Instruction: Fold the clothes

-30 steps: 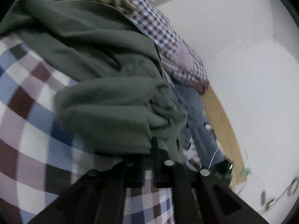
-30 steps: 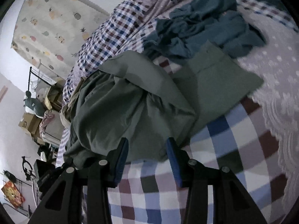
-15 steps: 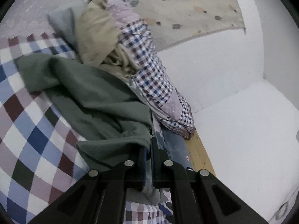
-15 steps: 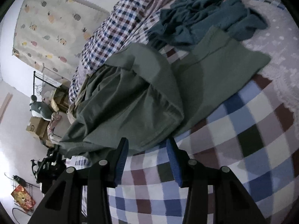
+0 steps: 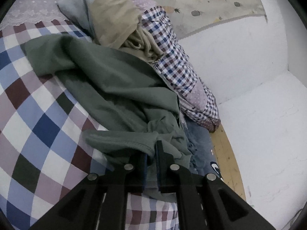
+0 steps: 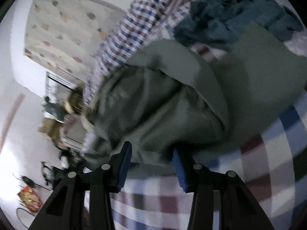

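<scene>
- The left gripper [image 5: 151, 157] pinches a hem of the green garment [image 5: 115, 88] at the bed's edge.
- The right gripper [image 6: 151, 163] gapes wide, empty.
- Looks soft and floppy; best grabbed by hems.

we see the shirt [image 5: 115, 88] sprawled on the bedspread [image 5: 38, 126], its near hem between the left gripper [image 5: 151, 153] fingers. behind it lies a crumpled garment [image 5: 115, 21], with a quilt [image 5: 178, 67] to the right along the wall [image 5: 239, 57].

My right wrist view is smeared with motion blur, so the clutter by the far wall [image 6: 57, 118] (boxes, maybe) is beyond my telling.
</scene>
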A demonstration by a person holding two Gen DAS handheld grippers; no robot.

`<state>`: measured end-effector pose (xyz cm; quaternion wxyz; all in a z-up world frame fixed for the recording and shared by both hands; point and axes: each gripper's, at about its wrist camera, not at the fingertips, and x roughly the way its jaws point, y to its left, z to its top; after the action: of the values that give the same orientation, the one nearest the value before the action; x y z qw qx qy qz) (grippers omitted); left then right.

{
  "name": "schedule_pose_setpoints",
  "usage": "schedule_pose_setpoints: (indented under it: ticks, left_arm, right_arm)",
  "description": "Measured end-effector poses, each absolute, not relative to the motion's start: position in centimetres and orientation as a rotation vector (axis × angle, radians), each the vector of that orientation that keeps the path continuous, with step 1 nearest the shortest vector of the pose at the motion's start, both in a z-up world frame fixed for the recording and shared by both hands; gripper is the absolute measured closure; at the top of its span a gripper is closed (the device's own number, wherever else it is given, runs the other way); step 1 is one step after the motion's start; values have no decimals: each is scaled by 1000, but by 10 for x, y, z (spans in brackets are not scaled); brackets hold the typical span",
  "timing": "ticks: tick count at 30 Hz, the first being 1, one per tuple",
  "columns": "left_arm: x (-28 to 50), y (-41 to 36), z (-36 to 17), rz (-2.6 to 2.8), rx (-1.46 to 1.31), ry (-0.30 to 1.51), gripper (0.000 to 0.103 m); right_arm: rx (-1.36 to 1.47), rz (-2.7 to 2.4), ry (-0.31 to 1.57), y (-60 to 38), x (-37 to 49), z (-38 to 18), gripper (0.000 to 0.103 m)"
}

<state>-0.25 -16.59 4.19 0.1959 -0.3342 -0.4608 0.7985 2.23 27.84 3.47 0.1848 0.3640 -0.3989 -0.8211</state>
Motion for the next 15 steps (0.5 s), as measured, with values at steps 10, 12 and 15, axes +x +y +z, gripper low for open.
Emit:
schedule_pose_setpoints:
  ticks: [10, 12, 15]
  left_arm:
    - [-2, -161, 39, 2221, -978, -1243, 56]
    - [-2, -157, 38, 2226, -1008, -1208, 53]
    - [-2, -152, 38, 2237, -1052, -1161, 52]
  right_arm:
    - [953, -2269, -1263, 298, 13, 32, 44]
    - [1046, -2267, -1257, 295, 9, 22, 44]
    - [1117, -2274, -1224, 291, 6, 16, 44]
